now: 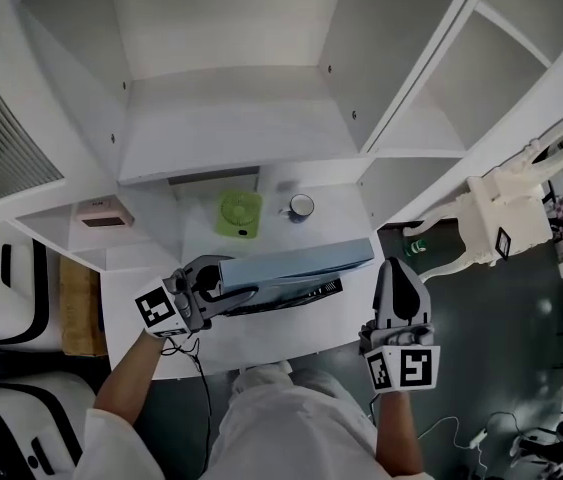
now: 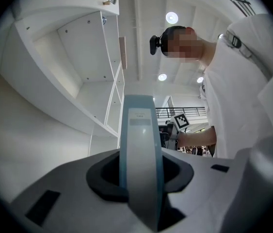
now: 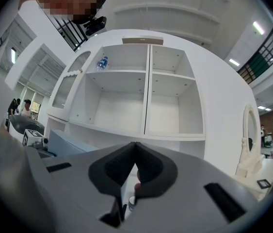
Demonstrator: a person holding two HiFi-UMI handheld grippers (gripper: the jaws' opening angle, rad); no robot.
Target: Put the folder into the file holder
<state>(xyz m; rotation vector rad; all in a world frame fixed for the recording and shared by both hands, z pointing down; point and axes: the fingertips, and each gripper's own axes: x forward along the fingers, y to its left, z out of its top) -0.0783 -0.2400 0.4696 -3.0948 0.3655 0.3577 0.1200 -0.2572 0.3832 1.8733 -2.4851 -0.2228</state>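
Folder (image 1: 301, 265) pale blue, on edge, running left to right over the white desk (image 1: 261, 340); left gripper (image 1: 221, 286) has the folder's left end, jaws part-way apart with the spine filling the gap, pads pressed on it. Only the left gripper view shows that grip closely: spine upright between the jaws, pale label (image 2: 138, 116) on it, print too small to read. Only the head view shows the black file holder (image 1: 296, 298), right under the folder's near side and touching or overlapping it; can't tell if the folder is seated inside. Right gripper (image 1: 394, 266) is just off the folder's right end, apart from it; the right gripper view shows its jaws closed tip to tip, nothing held. That view catches just a corner of the folder at its far left, plus a bottle (image 3: 102, 62) on a shelf high above the folder, which the head view does not show. Beyond the folder in the head view: green fan (image 1: 239, 213) and mug (image 1: 301, 206) side by side; pink box (image 1: 102, 214) beyond the folder's left end, on a side shelf.
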